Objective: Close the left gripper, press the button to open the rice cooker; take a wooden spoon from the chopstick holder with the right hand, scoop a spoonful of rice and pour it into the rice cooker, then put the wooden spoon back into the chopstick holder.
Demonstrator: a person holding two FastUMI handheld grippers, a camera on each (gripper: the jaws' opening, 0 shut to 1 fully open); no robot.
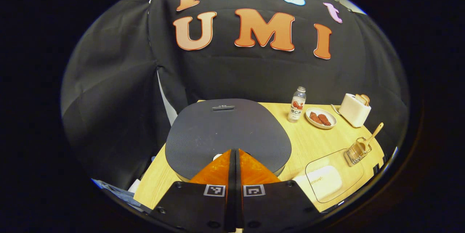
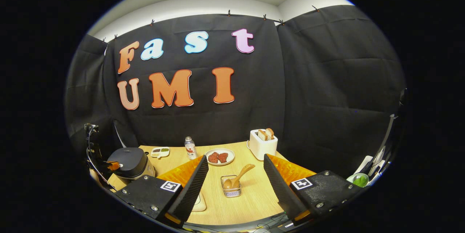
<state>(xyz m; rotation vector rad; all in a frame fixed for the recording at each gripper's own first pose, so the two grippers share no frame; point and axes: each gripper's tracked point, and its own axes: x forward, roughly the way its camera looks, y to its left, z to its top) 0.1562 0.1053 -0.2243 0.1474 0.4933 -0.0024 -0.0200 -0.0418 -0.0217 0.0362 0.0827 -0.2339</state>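
Rice cooker [image 1: 228,135] fills frame center, lid down, left gripper [image 1: 235,153] pressed together over its button; right gripper [image 2: 235,169] spread.

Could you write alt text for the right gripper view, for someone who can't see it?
The right gripper hangs open over a wooden table, its fingers framing a wooden spoon in a wire chopstick holder. A dark, closed rice cooker sits far left.

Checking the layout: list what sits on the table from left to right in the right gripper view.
Rice cooker → small sauce dish → bottle → plate of red pieces → toaster. The chopstick holder with the wooden spoon overlaps the plate's span, so it is left out.
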